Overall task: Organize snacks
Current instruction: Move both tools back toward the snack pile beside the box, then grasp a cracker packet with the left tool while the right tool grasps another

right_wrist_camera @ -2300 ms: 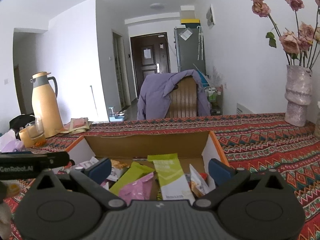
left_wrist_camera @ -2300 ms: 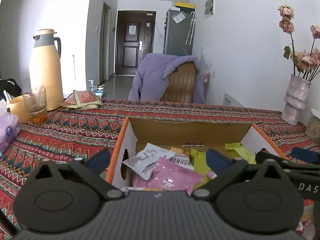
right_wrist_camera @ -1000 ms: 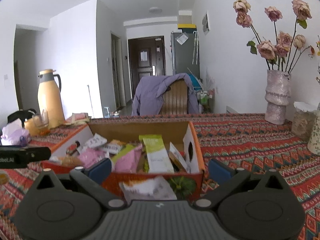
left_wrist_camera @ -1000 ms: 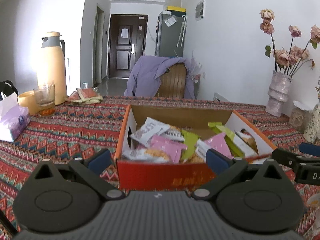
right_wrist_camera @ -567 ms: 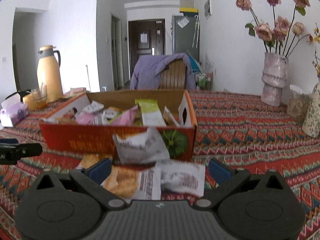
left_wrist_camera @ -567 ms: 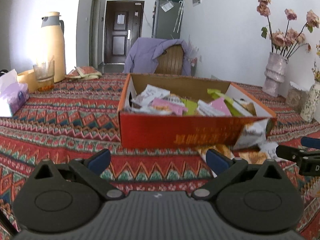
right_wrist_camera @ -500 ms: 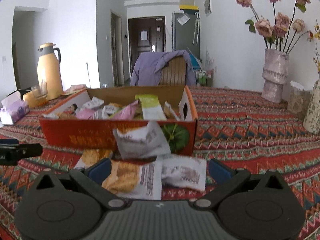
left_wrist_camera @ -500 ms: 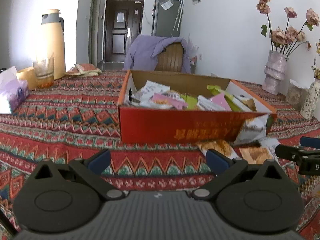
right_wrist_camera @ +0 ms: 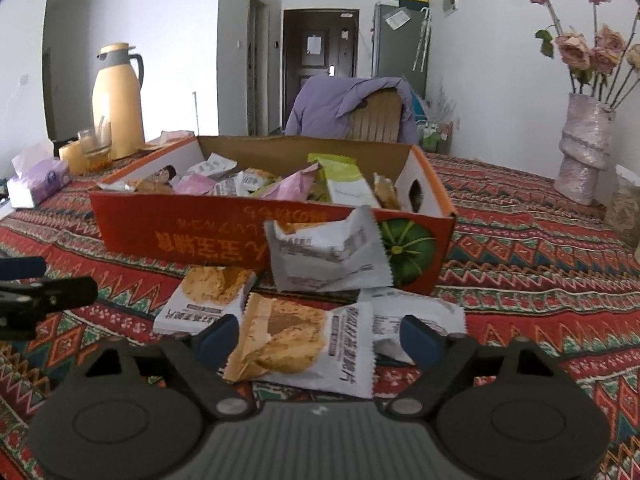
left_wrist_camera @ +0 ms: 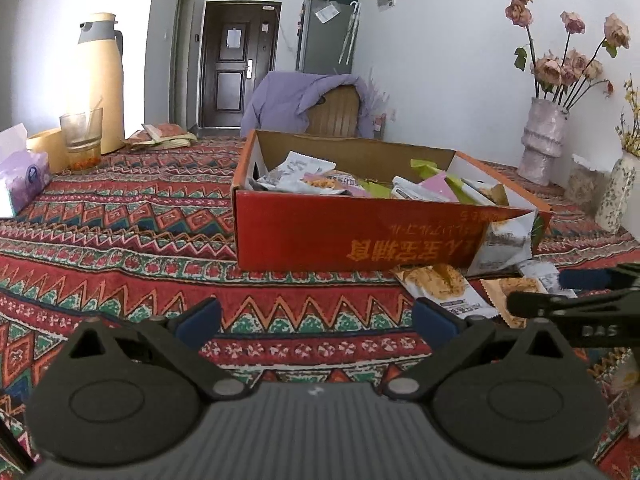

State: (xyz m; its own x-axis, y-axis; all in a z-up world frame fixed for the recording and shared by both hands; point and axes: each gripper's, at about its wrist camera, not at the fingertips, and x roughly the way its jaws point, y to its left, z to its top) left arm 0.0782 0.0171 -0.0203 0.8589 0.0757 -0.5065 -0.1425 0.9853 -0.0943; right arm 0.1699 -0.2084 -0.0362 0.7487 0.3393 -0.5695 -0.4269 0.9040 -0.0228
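An orange cardboard box [left_wrist_camera: 360, 236] [right_wrist_camera: 180, 232] full of snack packets stands on the patterned tablecloth. Several packets lie loose in front of it. One white packet [right_wrist_camera: 328, 256] leans on the box wall, and a biscuit packet [right_wrist_camera: 208, 296] lies to its left. My right gripper [right_wrist_camera: 318, 336] is low over a crumpled biscuit packet [right_wrist_camera: 288, 340]. Its jaws are closing with that packet between them, and the pads stand clear of it. My left gripper [left_wrist_camera: 316, 316] is open over bare cloth, short of the box, with nothing between its fingers.
A yellow thermos [left_wrist_camera: 100, 80], a glass [left_wrist_camera: 82, 136] and a tissue box [left_wrist_camera: 20, 180] stand at the far left. A vase of dried roses [right_wrist_camera: 584, 148] is at the right. Behind the table is a chair with a purple jacket [left_wrist_camera: 304, 100].
Both grippers have sunk from above the box to the cloth in front of it. The right jaws have narrowed around the biscuit packet; the left jaws stay wide.
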